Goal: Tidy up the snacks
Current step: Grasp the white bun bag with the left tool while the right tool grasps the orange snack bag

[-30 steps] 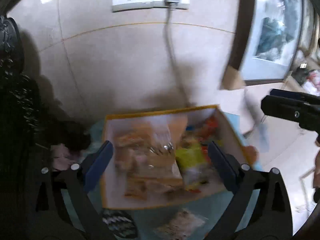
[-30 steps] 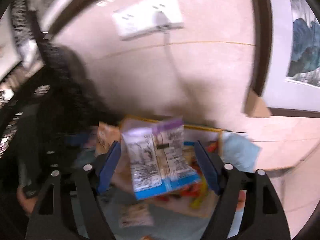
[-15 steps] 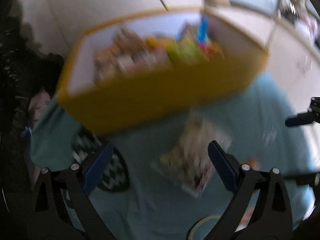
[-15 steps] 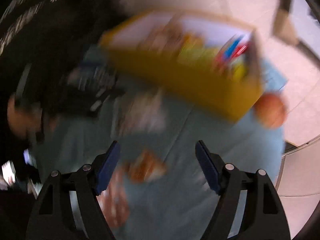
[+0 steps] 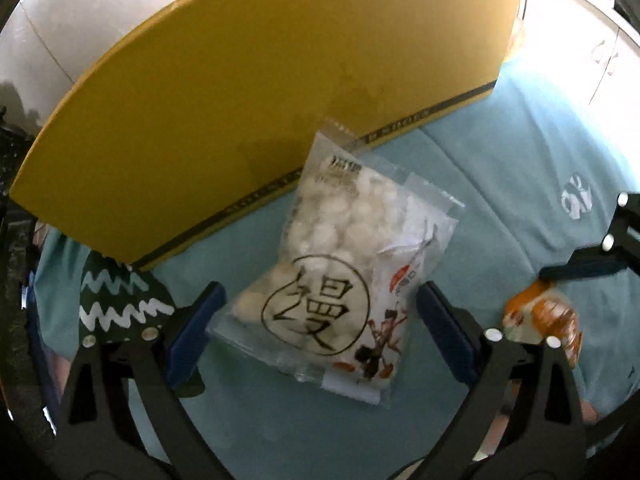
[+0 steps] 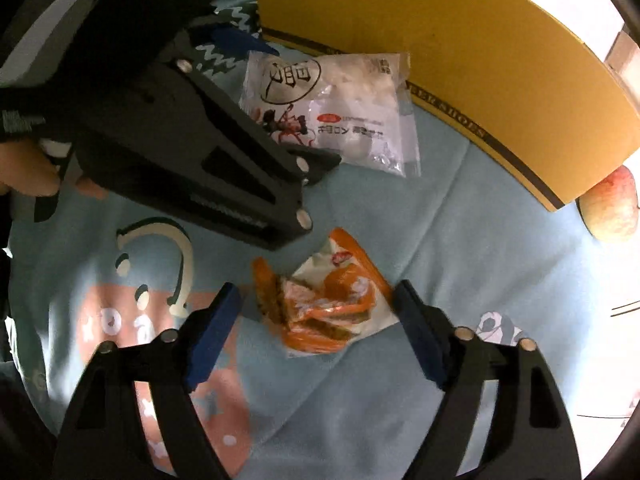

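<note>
A clear bag of small white balls [image 5: 336, 264] lies on the light blue cloth [image 5: 500, 168], its top against the yellow box [image 5: 256, 92]. My left gripper [image 5: 316, 332] is open, with the bag's lower end between its fingers. An orange and white snack packet [image 6: 324, 304] lies on the cloth between the fingers of my open right gripper [image 6: 316, 328]. The white bag [image 6: 332, 108], the yellow box [image 6: 460, 64] and the left gripper [image 6: 276, 108] also show in the right wrist view. The orange packet [image 5: 540, 320] shows at the right of the left wrist view.
A peach-coloured fruit [image 6: 612, 208] lies beside the box's right corner. The cloth carries a dark green zigzag patch [image 5: 120, 304] and pink cartoon prints [image 6: 120, 320]. A white tiled wall [image 5: 60, 20] stands behind the box.
Both grippers have dropped from above the box to the cloth in front of it. The right gripper no longer holds the blue-edged packet. Each now straddles a snack.
</note>
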Demonstrator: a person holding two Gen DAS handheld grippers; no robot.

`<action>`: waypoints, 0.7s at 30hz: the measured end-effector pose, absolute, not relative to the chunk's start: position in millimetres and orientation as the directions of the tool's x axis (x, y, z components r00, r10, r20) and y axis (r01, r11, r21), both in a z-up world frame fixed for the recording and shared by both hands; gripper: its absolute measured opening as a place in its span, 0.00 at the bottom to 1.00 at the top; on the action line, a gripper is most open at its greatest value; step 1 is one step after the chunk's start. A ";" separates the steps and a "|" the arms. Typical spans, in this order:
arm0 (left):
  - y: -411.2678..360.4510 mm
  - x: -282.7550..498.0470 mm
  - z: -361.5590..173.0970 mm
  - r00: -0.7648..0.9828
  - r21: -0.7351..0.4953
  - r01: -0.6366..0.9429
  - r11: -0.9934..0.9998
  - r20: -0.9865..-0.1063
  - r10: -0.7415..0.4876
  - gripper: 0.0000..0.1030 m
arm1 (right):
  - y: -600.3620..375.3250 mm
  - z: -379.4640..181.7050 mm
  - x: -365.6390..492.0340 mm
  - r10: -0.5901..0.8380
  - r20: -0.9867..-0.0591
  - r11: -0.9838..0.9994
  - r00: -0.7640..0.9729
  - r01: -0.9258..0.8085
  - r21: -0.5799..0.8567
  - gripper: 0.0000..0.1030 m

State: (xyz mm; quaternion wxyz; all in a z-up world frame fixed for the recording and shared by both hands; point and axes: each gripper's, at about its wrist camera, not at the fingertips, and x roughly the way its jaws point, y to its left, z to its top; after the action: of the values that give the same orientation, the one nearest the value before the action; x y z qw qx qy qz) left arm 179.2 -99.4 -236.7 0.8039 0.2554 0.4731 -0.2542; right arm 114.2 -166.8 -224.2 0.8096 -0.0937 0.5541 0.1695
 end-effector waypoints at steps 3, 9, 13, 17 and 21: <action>-96.7 178.4 -229.4 0.409 0.111 0.667 0.737 -0.881 -0.237 0.51 | -181.7 -217.7 109.7 0.213 -0.925 0.931 0.314 -0.351 0.095 0.59; -94.9 170.3 -222.4 0.377 0.070 0.693 0.718 -0.883 -0.278 0.43 | -208.6 -200.4 98.3 0.265 -0.902 0.945 0.341 -0.276 0.174 0.59; -88.1 162.8 -213.2 0.375 0.028 0.675 0.737 -0.874 -0.310 0.40 | -225.4 -187.0 97.4 0.286 -0.883 0.949 0.371 -0.234 0.209 0.59; -78.7 154.9 -196.5 0.393 -0.007 0.651 0.759 -0.852 -0.345 0.40 | -246.1 -172.8 91.8 0.290 -0.865 0.953 0.409 -0.205 0.223 0.59; -61.4 157.4 -172.3 0.427 -0.045 0.614 0.788 -0.821 -0.379 0.40 | -250.6 -151.2 85.8 0.294 -0.837 0.953 0.462 -0.209 0.220 0.59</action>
State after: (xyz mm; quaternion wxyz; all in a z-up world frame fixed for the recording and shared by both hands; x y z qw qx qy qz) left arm 157.4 -61.4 -172.3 0.8343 0.1320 0.4450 -0.2975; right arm 85.8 -250.6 -151.2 0.8539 0.0430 0.4972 0.1473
